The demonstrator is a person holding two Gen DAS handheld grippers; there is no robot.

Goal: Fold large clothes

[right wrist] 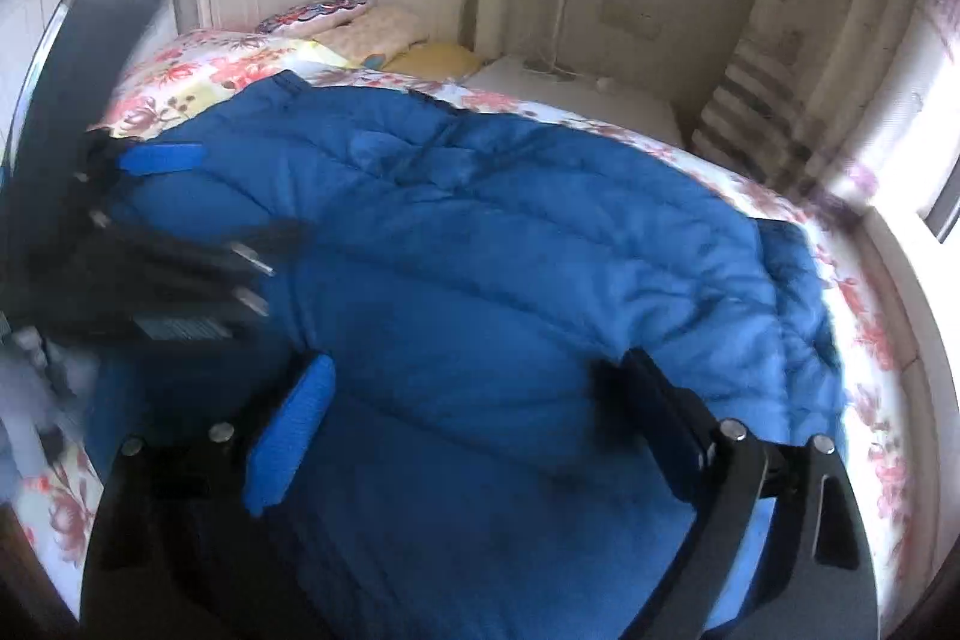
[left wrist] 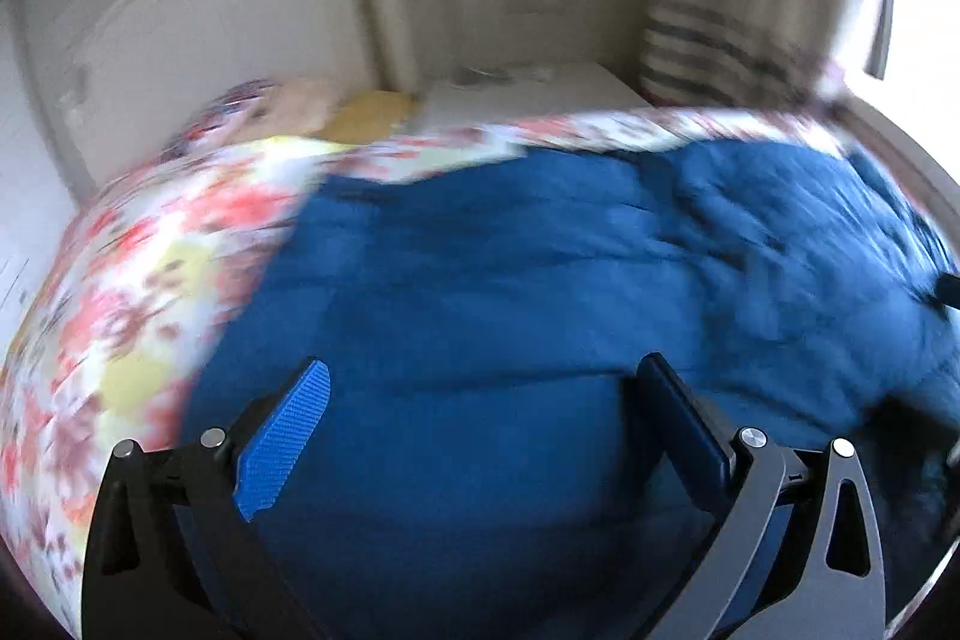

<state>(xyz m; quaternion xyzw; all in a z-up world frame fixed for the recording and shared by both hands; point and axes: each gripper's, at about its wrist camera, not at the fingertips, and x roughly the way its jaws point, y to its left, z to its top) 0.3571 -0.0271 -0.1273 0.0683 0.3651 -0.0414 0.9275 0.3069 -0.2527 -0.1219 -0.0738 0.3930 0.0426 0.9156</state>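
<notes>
Bed with the floral sheet [right wrist: 198, 70] takes up the room, and the blue puffer jacket [right wrist: 510, 244] is spread flat across it, filling most of the mattress. Left gripper [left wrist: 480, 400] and right gripper [right wrist: 474, 394] both hover over it with jaws spread wide, nothing pinched. My worry: that slick padding is thick, so a shallow bite slips off mid-fold.

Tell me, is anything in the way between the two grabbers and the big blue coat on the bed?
Nothing visible is. The blue coat lies spread on the flowery bedspread, and both the left gripper and the right gripper hang open right above it, with only the coat's own fabric under them.
</notes>
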